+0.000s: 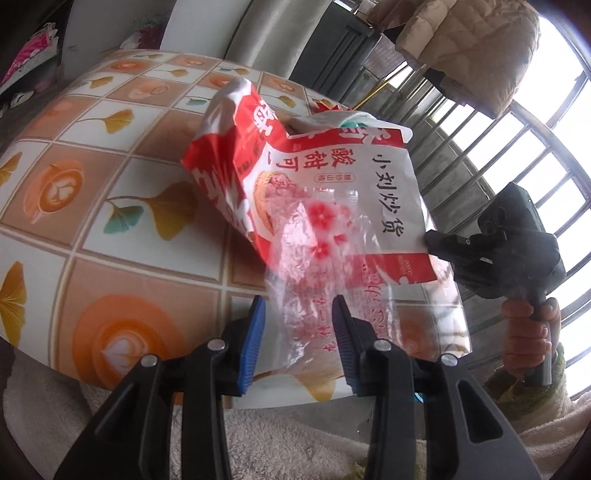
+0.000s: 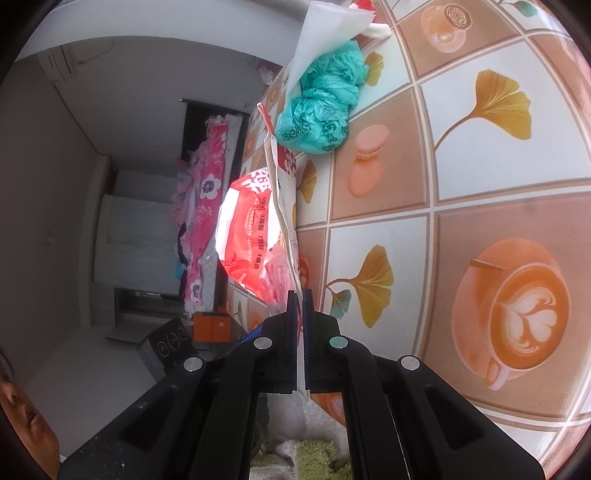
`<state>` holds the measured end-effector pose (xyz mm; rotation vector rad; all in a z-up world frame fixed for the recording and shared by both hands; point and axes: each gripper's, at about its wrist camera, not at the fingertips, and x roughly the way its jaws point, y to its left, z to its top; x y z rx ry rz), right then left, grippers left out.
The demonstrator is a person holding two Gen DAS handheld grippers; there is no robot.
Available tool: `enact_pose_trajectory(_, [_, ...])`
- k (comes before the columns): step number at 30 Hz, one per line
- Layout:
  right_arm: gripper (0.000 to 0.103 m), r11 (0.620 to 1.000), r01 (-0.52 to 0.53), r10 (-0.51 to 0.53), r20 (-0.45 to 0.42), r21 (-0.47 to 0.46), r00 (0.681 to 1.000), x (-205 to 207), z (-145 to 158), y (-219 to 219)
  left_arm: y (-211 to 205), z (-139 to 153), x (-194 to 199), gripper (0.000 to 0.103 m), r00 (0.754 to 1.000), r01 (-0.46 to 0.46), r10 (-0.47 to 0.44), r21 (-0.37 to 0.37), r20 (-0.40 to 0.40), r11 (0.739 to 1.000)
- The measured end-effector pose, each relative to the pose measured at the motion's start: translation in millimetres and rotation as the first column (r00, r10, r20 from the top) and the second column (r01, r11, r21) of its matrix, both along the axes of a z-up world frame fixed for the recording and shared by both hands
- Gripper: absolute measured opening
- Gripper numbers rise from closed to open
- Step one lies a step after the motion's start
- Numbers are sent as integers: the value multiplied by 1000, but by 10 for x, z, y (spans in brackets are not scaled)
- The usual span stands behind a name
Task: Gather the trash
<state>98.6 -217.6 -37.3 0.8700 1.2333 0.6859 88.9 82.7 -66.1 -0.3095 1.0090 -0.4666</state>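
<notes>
My right gripper is clamped on the edge of a red-and-white snack bag, holding it up above the table. My left gripper has its jaws parted, and a clear wrapper printed with red flowers hangs between them — I can't tell whether the pads actually touch it. Behind the bag, on the patterned tablecloth, lie a crumpled teal plastic bag and a white sheet of paper — just beside each other.
</notes>
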Motion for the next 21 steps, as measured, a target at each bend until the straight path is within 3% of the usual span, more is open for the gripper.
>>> enact_pose_trajectory(3, [3,1000,-2,2,-7,3,1000,33,-65,-14,-85,16,-10,36,1000,7,-7,33,9,999])
enact_pose_trajectory(6, [3,1000,-7,7,-6,0,1000,59,-91,68,-189,42,-38,35,999,18,-23,110,46,994])
enact_pose_trajectory(10, [3,1000,-8,7,-3,-12,1000,75,-59,117,-310,60,-79,21,994,12,-39,251,105,968])
enact_pose_trajectory(12, [3,1000,-3,3,-5,-13,1000,82,-43,110,-332,54,-95,16,992,8,-44,279,122,960])
enact_pose_trajectory(16, [3,999,11,-11,-3,-31,1000,68,-16,81,-251,52,-107,6,992,-7,-23,231,124,973])
enact_pose_trajectory(21, [4,998,38,-38,8,-55,999,76,-4,6,-34,200,-183,4,979,-70,39,151,200,986])
